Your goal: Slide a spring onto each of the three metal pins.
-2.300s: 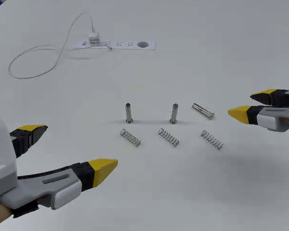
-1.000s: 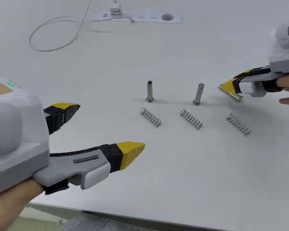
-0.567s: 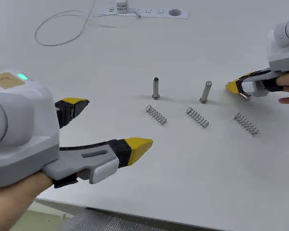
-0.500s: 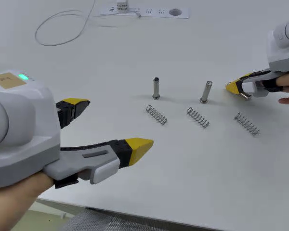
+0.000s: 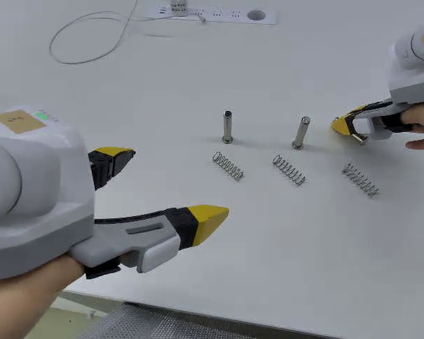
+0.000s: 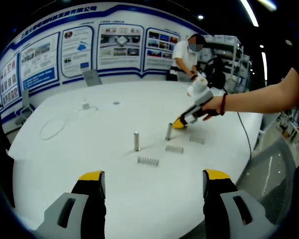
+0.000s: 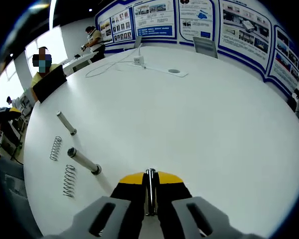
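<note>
The white bench [image 5: 304, 268] carries everything. My left claw [image 5: 171, 182] hangs over its near edge, well apart from the parts. In the left gripper view this claw [image 6: 154, 177] is spread wide with nothing between its tips and touching nothing. I judge it waits there, ready for a spring once the pins are sorted.

My right claw [image 5: 341, 125] is low over the right side of the bench, just beyond the end of the row. Its yellow tips are pinched narrow on the third pin [image 7: 150, 196], which runs lengthwise between them in the right gripper view, where the claw [image 7: 149, 180] looks all but closed. One end of the pin pokes out below the tips in the head view. I cannot tell whether it has left the surface. I reckon I hold it so as to stand it up like its neighbours.

A power strip [image 5: 212, 13] and its looped cable [image 5: 85, 39] lie at the far edge, out of the way.

Two pins [image 5: 227, 126] [image 5: 300, 133] stand upright on their flat heads near the middle, so a spring can drop over each.

Three springs [image 5: 227, 166] [image 5: 288, 170] [image 5: 359, 179] lie on their sides in a row on the near-edge side, one by each pin's place. None is on a pin yet.
</note>
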Tool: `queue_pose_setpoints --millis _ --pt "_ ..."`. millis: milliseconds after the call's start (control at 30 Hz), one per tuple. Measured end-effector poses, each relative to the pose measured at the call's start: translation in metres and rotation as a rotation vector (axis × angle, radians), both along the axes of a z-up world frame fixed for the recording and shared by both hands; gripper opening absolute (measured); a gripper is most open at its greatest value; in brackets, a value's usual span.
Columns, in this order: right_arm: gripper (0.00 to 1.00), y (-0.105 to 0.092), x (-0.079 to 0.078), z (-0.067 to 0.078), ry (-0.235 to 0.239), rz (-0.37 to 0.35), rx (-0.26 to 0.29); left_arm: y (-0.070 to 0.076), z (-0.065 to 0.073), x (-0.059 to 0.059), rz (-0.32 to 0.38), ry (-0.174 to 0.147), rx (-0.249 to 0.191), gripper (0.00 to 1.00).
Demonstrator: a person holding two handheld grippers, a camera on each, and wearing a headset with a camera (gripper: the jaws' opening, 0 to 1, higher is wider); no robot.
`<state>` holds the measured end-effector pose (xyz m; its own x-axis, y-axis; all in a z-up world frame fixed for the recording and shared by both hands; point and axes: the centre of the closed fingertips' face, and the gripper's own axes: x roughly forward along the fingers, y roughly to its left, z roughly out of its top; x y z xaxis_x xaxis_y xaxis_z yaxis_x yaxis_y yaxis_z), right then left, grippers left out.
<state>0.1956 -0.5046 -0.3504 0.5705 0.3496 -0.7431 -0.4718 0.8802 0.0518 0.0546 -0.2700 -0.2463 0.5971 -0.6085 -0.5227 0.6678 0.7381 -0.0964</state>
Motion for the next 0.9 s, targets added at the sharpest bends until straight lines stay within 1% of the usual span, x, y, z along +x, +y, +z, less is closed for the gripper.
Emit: queue_pose_setpoints --millis 133,167,200,233,333,533,667,833,900 --pt "0.09 0.001 -0.001 0.001 0.006 -0.01 -0.002 0.001 0.001 0.0 0.002 -0.001 0.0 0.82" --pt "0.09 0.001 -0.002 0.001 0.013 -0.024 0.007 0.001 0.001 0.001 0.004 -0.003 -0.002 0.82" --pt "0.09 0.001 -0.004 0.001 0.029 -0.062 0.034 0.001 0.001 0.001 0.006 -0.003 -0.004 0.82" --pt "0.09 0.001 -0.004 0.002 0.032 -0.067 0.043 0.001 0.001 0.001 0.007 -0.002 -0.006 0.81" --pt "0.09 0.002 -0.007 0.005 0.025 -0.068 0.038 0.0 0.002 0.002 0.008 -0.001 -0.013 0.81" --pt "0.09 0.003 -0.007 0.02 -0.013 -0.073 0.042 -0.002 0.004 0.002 0.005 -0.008 -0.024 0.81" --pt "0.09 0.002 -0.011 0.026 -0.021 -0.078 0.038 -0.001 0.005 0.001 0.006 -0.01 -0.027 0.81" --pt "0.09 0.001 -0.015 0.037 -0.045 -0.091 0.045 -0.001 0.007 0.001 0.004 -0.015 -0.028 0.81" --pt "0.09 0.001 -0.018 0.04 -0.046 -0.093 0.04 -0.002 0.007 0.002 0.003 -0.016 -0.03 0.81"
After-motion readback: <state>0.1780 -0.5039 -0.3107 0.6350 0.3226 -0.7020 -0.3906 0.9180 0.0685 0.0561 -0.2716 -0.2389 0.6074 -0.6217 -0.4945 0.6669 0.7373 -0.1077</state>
